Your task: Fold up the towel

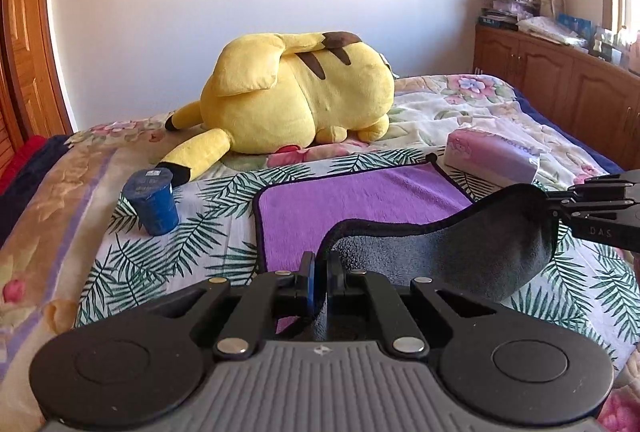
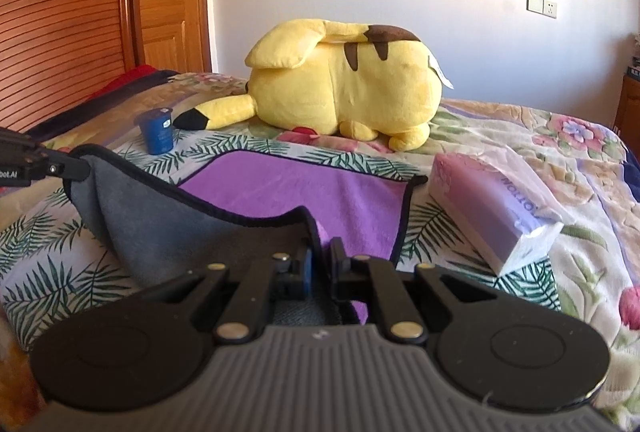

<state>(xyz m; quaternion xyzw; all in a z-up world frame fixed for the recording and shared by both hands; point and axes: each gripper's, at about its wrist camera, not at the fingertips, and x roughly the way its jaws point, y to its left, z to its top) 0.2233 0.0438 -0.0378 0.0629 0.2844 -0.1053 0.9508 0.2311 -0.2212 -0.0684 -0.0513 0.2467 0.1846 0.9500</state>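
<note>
A towel, purple on top and grey underneath with a dark hem, lies on the bed (image 1: 320, 200) (image 2: 304, 188). Its near edge is lifted, so the grey underside (image 1: 460, 244) (image 2: 168, 228) hangs between the two grippers. My left gripper (image 1: 320, 272) is shut on the towel's near left corner. My right gripper (image 2: 320, 264) is shut on the near right corner. In the left wrist view the right gripper (image 1: 560, 204) shows at the right. In the right wrist view the left gripper (image 2: 76, 166) shows at the left.
A large yellow plush toy (image 1: 296, 92) (image 2: 344, 88) lies behind the towel. A blue cup (image 1: 154, 202) (image 2: 158, 132) stands left of it. A tissue pack (image 1: 494, 154) (image 2: 496, 208) lies at the right. Wooden cabinets (image 1: 560, 80) line the right wall.
</note>
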